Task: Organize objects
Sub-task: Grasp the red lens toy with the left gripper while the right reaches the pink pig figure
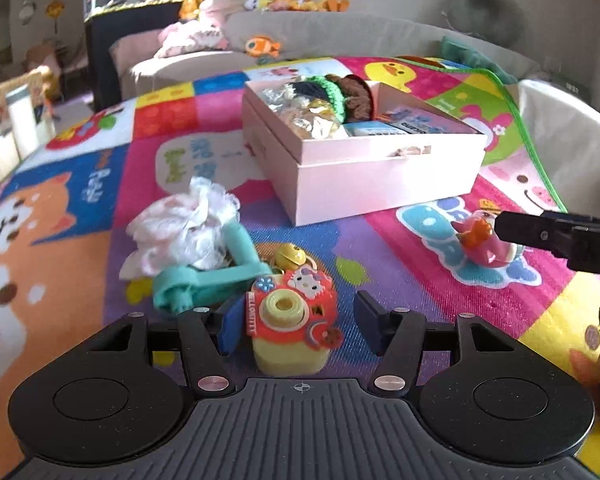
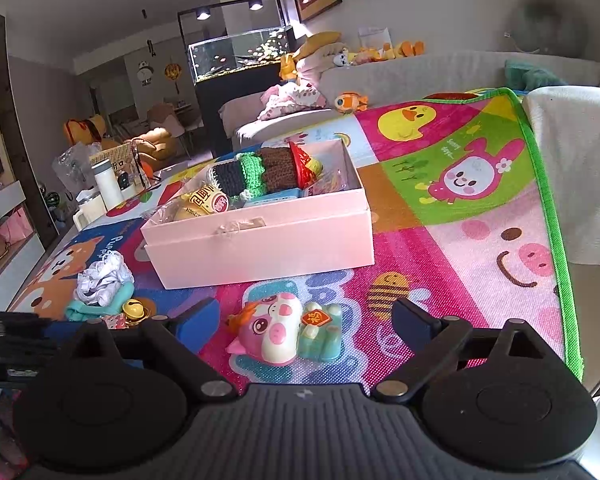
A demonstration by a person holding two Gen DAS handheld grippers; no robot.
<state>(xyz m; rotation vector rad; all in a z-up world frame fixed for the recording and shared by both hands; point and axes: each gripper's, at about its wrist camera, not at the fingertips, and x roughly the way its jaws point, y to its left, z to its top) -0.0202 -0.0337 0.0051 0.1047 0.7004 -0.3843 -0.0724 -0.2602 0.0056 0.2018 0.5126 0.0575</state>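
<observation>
Left gripper [image 1: 296, 326] is partly open around the small red-and-yellow plastic toy camera [image 1: 292, 320]; the left blue pad looks to be touching its side, the right pad stands clear, so I don't have a grip on it

Right gripper [image 2: 306, 322] is wide open around the pink-and-white plastic pig figurine [image 2: 276, 334], holding nothing; the pig lies on its side between the pads, touching neither

Risks as I read them: closing the left one off-centre could shove the camera sideways into the teal plastic handle [image 1: 204, 280] and gold bell [image 1: 290, 256] just behind it. The rounded pig could roll or squirt out if I close on it now. The two grippers are near each other, a clash looks possible

Further back: white frilly fabric bundle [image 1: 184, 228], then the open pink cardboard box [image 1: 380, 184], already partly filled

Everything sits on a colourful cartoon play mat [image 2: 480, 240] spread over the desk; behind it a grey sofa with plush toys, a lit fish tank and framed pictures on the wall
</observation>
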